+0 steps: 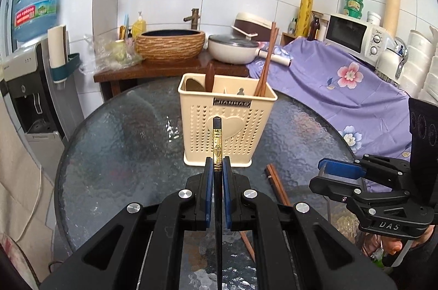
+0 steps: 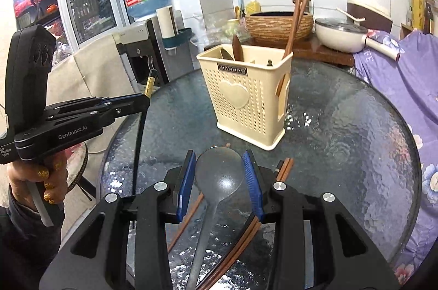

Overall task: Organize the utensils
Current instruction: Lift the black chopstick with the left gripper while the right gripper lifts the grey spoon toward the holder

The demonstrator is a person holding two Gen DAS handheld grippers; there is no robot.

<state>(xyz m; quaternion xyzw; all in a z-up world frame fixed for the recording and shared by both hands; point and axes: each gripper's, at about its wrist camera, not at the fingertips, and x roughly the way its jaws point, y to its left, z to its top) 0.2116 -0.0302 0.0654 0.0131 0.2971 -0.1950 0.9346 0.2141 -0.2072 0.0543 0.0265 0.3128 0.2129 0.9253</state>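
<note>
Holding utensils above the bench, the left gripper clamped a dark chopstick, the right gripper a spoon; next, probably lowering each into the holder.

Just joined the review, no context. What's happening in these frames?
A person is sorting utensils with two handheld grippers. The left gripper is shut on a black chopstick with a gold band; the right gripper holds a grey spoon by its bowl. Both face the cream utensil holder, which already holds brown chopsticks. More brown chopsticks lie on the glass table.
</note>
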